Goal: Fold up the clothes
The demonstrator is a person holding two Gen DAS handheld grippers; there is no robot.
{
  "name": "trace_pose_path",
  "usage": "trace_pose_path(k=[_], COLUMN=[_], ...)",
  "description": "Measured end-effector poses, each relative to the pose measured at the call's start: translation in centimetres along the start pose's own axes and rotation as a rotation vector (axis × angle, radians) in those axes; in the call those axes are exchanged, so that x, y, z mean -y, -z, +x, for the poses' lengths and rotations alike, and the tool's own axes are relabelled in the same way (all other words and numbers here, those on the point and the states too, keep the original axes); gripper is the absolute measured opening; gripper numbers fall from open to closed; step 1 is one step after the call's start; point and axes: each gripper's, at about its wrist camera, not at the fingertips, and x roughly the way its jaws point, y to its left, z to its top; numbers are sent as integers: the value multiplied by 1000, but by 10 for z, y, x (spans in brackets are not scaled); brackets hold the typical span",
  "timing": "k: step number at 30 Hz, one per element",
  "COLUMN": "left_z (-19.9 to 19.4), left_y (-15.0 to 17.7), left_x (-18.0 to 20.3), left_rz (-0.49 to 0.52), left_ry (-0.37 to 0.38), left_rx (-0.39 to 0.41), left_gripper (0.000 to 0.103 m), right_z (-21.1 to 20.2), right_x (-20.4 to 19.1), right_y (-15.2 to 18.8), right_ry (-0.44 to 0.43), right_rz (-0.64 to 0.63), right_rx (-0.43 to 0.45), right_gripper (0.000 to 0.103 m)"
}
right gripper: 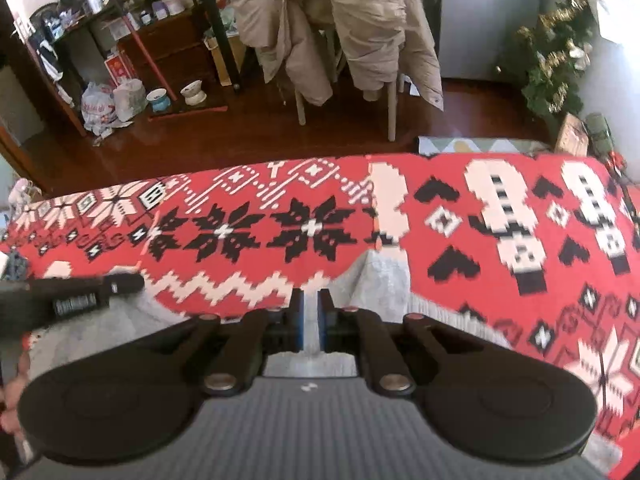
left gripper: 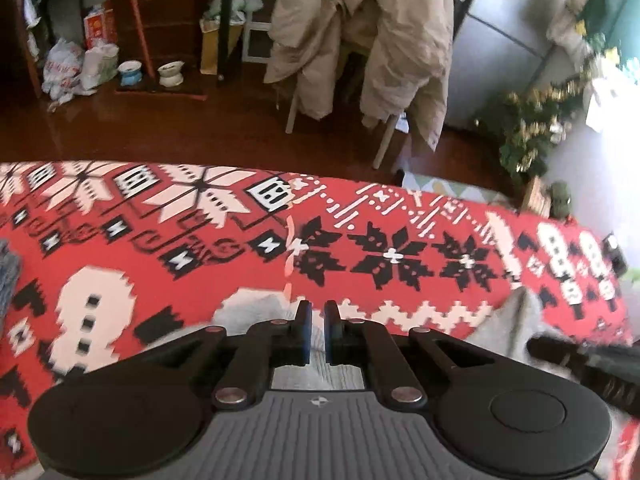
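The grey garment (left gripper: 508, 320) lies on the red patterned blanket (left gripper: 160, 240), its edge pinched by both the left gripper (left gripper: 318, 320) and right gripper (right gripper: 310, 312). No legible writing.

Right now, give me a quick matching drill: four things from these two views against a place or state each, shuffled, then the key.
Things:
1. grey garment
2. beige coat
3. bowls
4. small tree with gold tinsel

Places or states:
A. draped over a chair
B. on the floor by the dark shelf
C. pinched in both tools, lying on the red patterned blanket
D. standing near the grey fridge

Pairs: 1-C, 2-A, 3-B, 4-D

The left tool and right tool each grip grey cloth on the blanket.
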Motion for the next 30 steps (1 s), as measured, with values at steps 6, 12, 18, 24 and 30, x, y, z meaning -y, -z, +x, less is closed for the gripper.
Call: trace_pose_path(k=[6, 12, 18, 24, 30], left_z=[-33, -48, -73, -98, -111], left_y=[36, 61, 63, 74, 97], left_x=[0, -20, -48, -89, -132], left_rz=[-8, -83, -84, -88, -100], left_ry=[19, -10, -66, -126, -240], left_rx=[-47, -90, -45, -55, -98], left_gripper=[6, 6, 6, 6, 6], right_z=[-8, 38, 32, -19, -41], right_x=[-31, -58, -61, -65, -87], right_y=[28, 18, 8, 29, 76], right_ry=[-66, -80, -60, -83, -112], right_rz=[-98, -156, -181, -223, -259], right_rx=[-39, -29, 14, -2, -86], right_gripper=[9, 7, 7, 9, 10])
